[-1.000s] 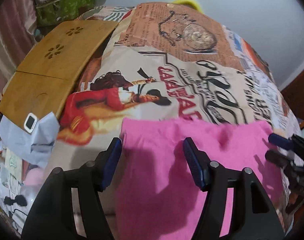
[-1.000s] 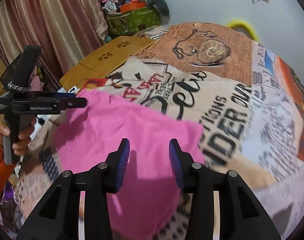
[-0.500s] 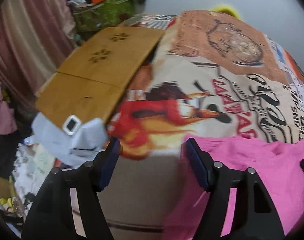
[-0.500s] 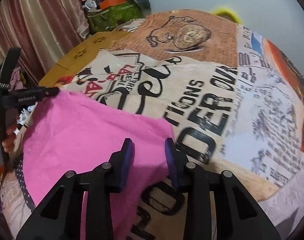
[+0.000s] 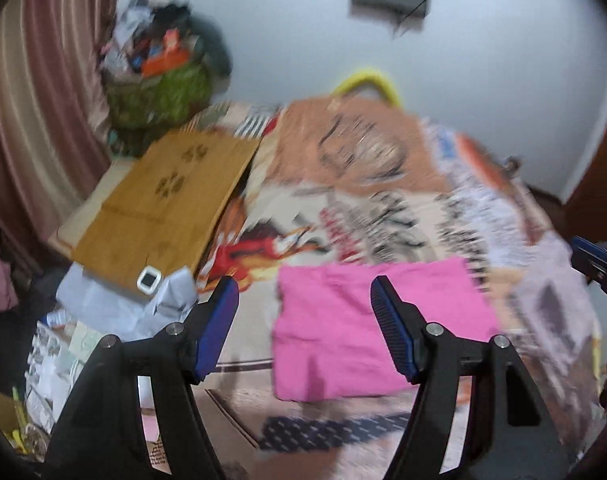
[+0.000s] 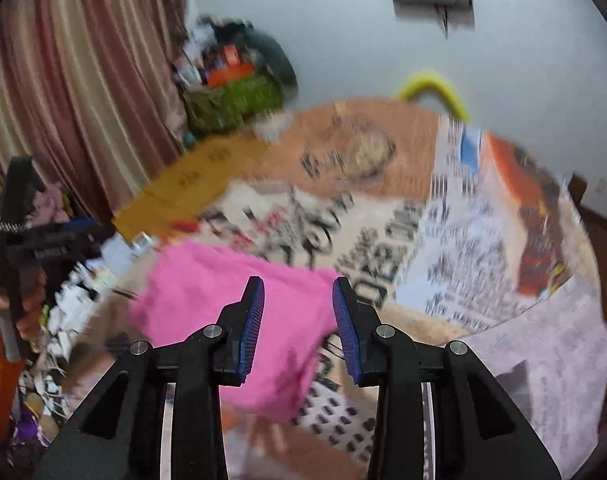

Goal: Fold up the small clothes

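Observation:
A pink cloth (image 5: 355,320) lies flat in a folded rectangle on the printed bedspread (image 5: 383,208); it also shows in the right wrist view (image 6: 227,300). My left gripper (image 5: 305,328) is open and empty, held above the cloth's left part. My right gripper (image 6: 297,322) is open and empty, above the cloth's right edge. Each gripper shows at the edge of the other's view: the right gripper (image 5: 595,268) and the left gripper (image 6: 47,236). Both views are motion-blurred.
A wooden lap table (image 5: 163,208) lies at the bed's left with a small white device (image 5: 148,279) and grey cloth (image 5: 115,304). A green bag (image 5: 159,92) of clutter stands by the curtain (image 5: 31,100). Papers litter the floor on the left.
Both grippers have lifted and pulled back from the pink cloth, so more of the room shows. The cloth now lies released on the bed. The right jaws have widened.

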